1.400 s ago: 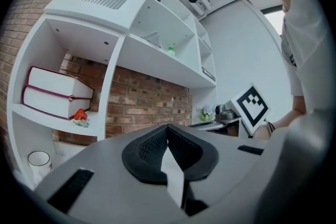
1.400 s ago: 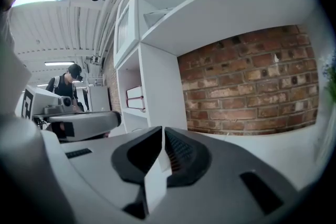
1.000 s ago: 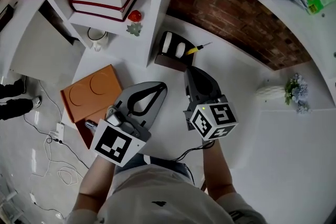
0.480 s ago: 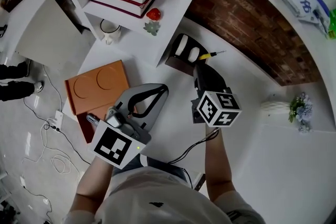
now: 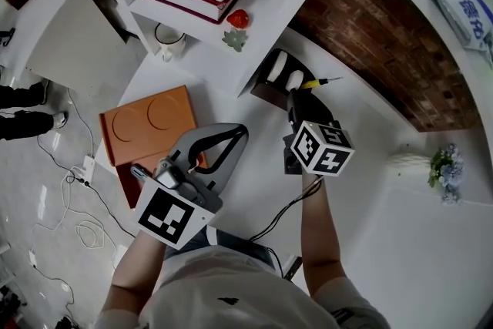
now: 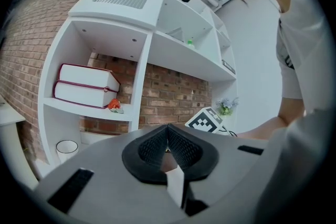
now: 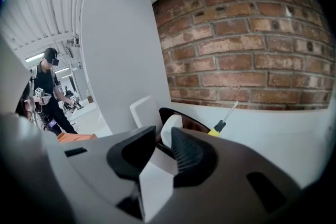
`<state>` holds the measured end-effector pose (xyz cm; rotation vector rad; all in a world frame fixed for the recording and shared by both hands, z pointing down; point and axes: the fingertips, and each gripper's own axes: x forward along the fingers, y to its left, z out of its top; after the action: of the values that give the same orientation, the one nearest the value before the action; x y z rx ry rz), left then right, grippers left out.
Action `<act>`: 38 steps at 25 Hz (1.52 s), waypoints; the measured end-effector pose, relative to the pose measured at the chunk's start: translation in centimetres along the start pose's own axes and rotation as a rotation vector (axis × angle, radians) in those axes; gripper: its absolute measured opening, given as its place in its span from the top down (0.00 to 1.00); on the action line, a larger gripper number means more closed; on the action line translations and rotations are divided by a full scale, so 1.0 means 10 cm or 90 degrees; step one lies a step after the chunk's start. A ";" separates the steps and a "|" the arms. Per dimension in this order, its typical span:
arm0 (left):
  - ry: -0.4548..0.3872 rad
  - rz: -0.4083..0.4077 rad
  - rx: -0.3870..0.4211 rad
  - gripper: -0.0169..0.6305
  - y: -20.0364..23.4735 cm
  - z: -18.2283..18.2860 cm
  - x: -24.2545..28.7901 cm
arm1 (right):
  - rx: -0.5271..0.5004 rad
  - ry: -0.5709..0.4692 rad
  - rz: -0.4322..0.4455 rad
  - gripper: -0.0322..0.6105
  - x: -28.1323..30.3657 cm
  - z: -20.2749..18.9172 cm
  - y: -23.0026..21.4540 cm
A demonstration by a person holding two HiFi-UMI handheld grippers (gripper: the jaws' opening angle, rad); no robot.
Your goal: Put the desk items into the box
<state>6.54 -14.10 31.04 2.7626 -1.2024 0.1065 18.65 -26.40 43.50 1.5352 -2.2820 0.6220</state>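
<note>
On the white desk [image 5: 377, 196], by the shelf foot, R gripper [image 5: 296, 98] points at a dark holder [image 5: 262, 92] w/ white pieces [image 5: 286, 77], a yellow-handled screwdriver [image 5: 317, 82] just beside it. Its jaws have just been opening and stand apart, nothing btwn the pads (a white piece shows beyond the gap). L gripper [image 5: 237, 132] hovers, jaws together, empty. Orange box [image 5: 146, 123] lies to its left.

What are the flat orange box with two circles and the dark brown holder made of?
Flat orange box: matte, even colour, pressed circles; likely plastic or card.
Dark brown holder: glossy rim catching light; perhaps lacquered wood or plastic, can't tell.
</note>
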 end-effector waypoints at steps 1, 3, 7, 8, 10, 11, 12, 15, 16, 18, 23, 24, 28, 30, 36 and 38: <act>0.000 0.001 -0.001 0.95 0.01 0.00 0.00 | 0.002 0.002 -0.005 0.81 0.02 -0.01 -0.01; 0.001 0.004 -0.003 0.95 0.02 -0.01 -0.01 | 0.003 0.003 -0.014 0.80 0.06 0.00 -0.03; 0.004 0.014 -0.007 0.95 0.08 -0.02 -0.05 | 0.002 0.009 -0.026 0.78 0.16 -0.01 -0.04; 0.004 0.016 -0.006 0.95 0.09 -0.03 -0.05 | 0.003 0.014 -0.029 0.77 0.18 -0.02 -0.04; 0.004 0.018 -0.004 0.95 0.11 -0.03 -0.06 | 0.004 0.022 -0.036 0.76 0.23 -0.05 -0.04; 0.004 0.021 -0.005 0.95 0.12 -0.04 -0.07 | 0.004 0.024 -0.039 0.76 0.25 -0.06 -0.05; 0.005 0.023 -0.007 0.95 0.13 -0.04 -0.08 | 0.006 0.024 -0.042 0.76 0.26 -0.06 -0.05; 0.005 0.032 -0.011 0.95 0.16 -0.05 -0.11 | 0.010 0.022 -0.055 0.76 0.29 -0.06 -0.09; 0.004 0.034 -0.011 0.95 0.18 -0.05 -0.12 | 0.010 0.021 -0.061 0.76 0.30 -0.06 -0.11; 0.002 0.039 -0.012 0.95 0.19 -0.05 -0.13 | 0.012 0.020 -0.070 0.76 0.31 -0.06 -0.14; 0.002 0.044 -0.012 0.95 0.21 -0.05 -0.14 | 0.038 0.015 -0.069 0.78 0.30 -0.07 -0.16; 0.002 0.044 -0.013 0.95 0.21 -0.05 -0.14 | 0.047 0.014 -0.066 0.78 0.29 -0.07 -0.16; -0.001 0.044 -0.013 0.95 0.20 -0.04 -0.14 | 0.083 -0.007 -0.057 0.78 0.21 -0.02 -0.16; -0.003 0.043 -0.016 0.95 0.19 -0.03 -0.13 | 0.084 -0.022 -0.056 0.78 0.14 0.05 -0.16; -0.008 0.027 -0.014 0.95 0.12 0.00 -0.10 | 0.058 -0.060 -0.060 0.78 -0.07 0.24 -0.12; -0.013 0.021 -0.013 0.95 0.09 0.02 -0.09 | 0.048 -0.073 -0.065 0.78 -0.16 0.31 -0.11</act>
<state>5.25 -14.13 30.81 2.7328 -1.2466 0.0695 20.18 -27.05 40.28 1.7526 -2.2694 0.6128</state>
